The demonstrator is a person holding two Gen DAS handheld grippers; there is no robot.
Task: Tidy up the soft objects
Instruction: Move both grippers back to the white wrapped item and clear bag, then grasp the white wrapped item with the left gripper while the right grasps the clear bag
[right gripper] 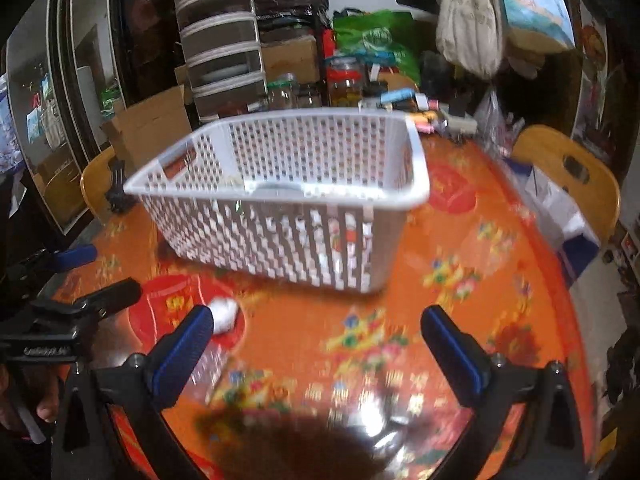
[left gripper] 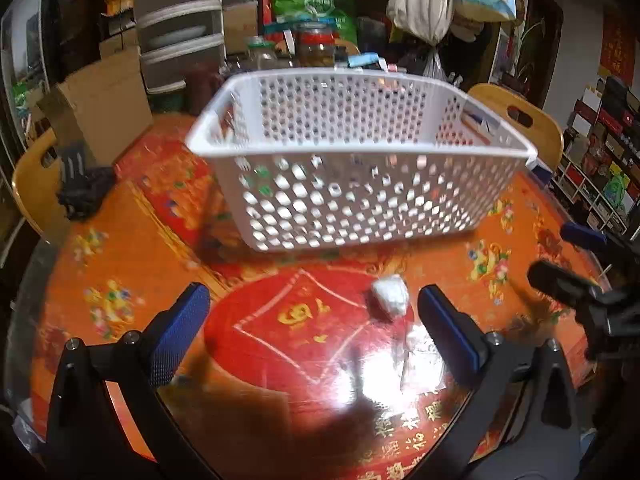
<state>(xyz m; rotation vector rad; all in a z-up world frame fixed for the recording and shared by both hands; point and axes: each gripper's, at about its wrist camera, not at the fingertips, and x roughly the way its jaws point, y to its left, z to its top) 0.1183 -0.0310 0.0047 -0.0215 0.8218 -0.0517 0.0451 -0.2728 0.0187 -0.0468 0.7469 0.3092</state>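
Note:
A white perforated basket point(left gripper: 360, 152) stands on the red and orange table; it also shows in the right wrist view point(right gripper: 280, 200). A small white soft bundle point(left gripper: 390, 294) lies on the table in front of the basket, just inside my left gripper's right finger; it also shows in the right wrist view point(right gripper: 224, 314). A clear plastic wrapper point(left gripper: 420, 360) lies nearer, by that same finger. My left gripper point(left gripper: 314, 332) is open and empty above the table. My right gripper point(right gripper: 316, 344) is open and empty, right of the bundle, and shows at the right edge of the left wrist view point(left gripper: 580, 264).
A dark crumpled cloth point(left gripper: 84, 192) lies at the table's left edge. Wooden chairs point(left gripper: 520, 116) stand at both sides. A cardboard box point(left gripper: 104, 108), jars point(left gripper: 316, 46), drawers and bags crowd the far side. A blue and white box point(right gripper: 560, 216) sits at the right table edge.

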